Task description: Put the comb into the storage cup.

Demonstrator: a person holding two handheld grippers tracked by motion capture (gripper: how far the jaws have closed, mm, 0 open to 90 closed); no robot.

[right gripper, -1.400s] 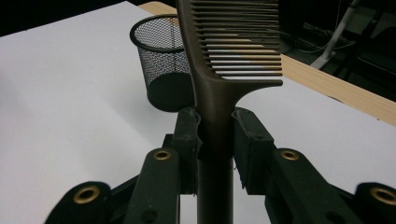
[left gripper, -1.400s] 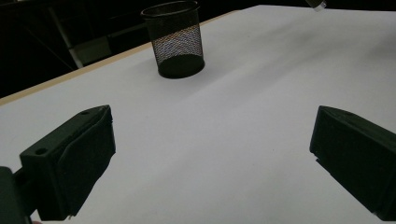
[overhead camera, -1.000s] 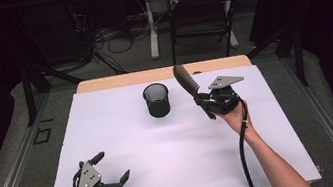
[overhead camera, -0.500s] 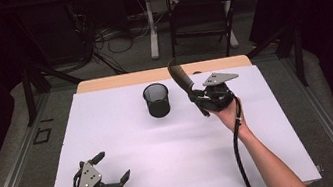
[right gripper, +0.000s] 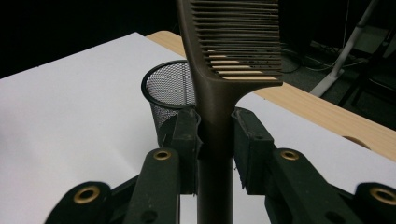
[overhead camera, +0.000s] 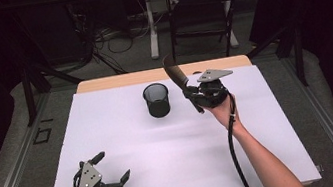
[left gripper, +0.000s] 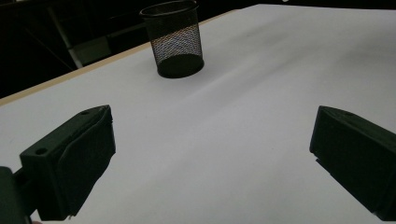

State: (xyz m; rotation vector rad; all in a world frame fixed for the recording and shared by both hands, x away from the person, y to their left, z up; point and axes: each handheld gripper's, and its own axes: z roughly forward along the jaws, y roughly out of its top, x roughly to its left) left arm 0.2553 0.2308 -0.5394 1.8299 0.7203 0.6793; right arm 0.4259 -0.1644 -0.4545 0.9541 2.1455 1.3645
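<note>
Right hand-held gripper (right gripper: 214, 140) clamped on the handle of a dark brown comb (right gripper: 224, 70): long straight handle, fine teeth along one side, held above the table (overhead camera: 266, 158) toward its far edge, just right of the black mesh cup (overhead camera: 156, 100). Left hand-held gripper (overhead camera: 112, 170) rests near the table's near-left corner, jaws wide apart, nothing between them.

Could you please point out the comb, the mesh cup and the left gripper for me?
comb (right gripper: 219, 112), right gripper view, on its brown handle.
mesh cup (overhead camera: 157, 103), high view, on its black side wall.
left gripper (overhead camera: 113, 167), high view, midway between its open jaws.
</note>
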